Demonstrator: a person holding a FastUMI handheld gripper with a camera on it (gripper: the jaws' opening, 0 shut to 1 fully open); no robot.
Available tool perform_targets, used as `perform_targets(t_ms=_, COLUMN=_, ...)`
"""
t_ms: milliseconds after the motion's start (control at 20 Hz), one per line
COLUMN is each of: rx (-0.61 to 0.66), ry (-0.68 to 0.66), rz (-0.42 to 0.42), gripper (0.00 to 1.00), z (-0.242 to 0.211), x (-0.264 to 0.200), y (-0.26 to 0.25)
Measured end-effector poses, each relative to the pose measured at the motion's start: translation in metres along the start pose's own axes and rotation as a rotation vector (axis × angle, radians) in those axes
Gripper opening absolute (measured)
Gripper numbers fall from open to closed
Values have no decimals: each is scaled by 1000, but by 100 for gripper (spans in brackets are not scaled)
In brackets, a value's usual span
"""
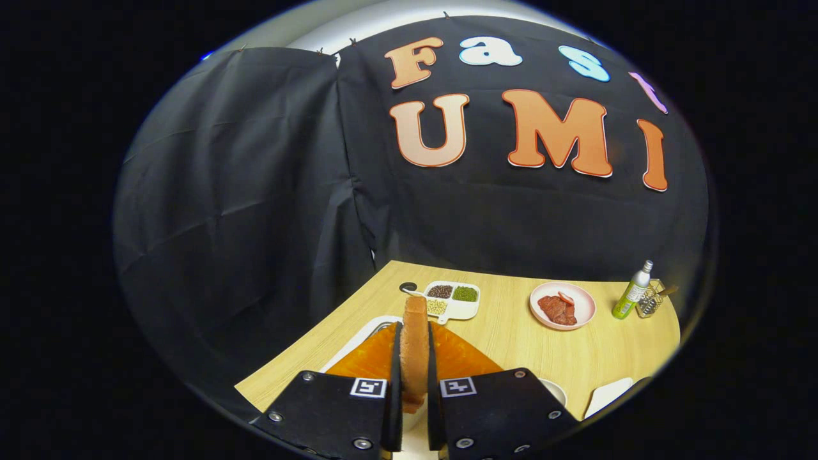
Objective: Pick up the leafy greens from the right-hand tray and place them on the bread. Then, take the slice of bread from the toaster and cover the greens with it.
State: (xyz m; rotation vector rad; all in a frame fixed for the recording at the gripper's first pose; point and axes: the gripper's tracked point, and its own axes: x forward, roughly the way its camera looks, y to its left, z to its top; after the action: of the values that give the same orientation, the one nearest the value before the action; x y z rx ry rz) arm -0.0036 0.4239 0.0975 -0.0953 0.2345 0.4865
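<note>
Bread (415, 348) stands upright, pinched in my closed jaws (414, 409), the counter (511, 332) far below. If I tip or squeeze loosely, it could slip and miss the greens.

**Mock kitchen set up inside a cloth-walled booth**

Black cloth (255, 191) drapes the walls behind a pale wooden table (511, 332), marking a staged test booth and no real home. Kitchen props sit on the table: a divided dish of beans (452, 299), a pink plate of meat (562, 305), a green bottle (632, 291).
</note>
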Motion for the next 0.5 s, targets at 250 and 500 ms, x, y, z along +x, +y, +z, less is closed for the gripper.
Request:
perform_targets(t_ms=250, rx=5, ry=25, rz=-17, gripper=16, z=-25, x=-10, y=-27)
perform_targets(t_ms=500, rx=49, ry=55, rz=-39, gripper=16, z=-58, x=-11, y=-60)
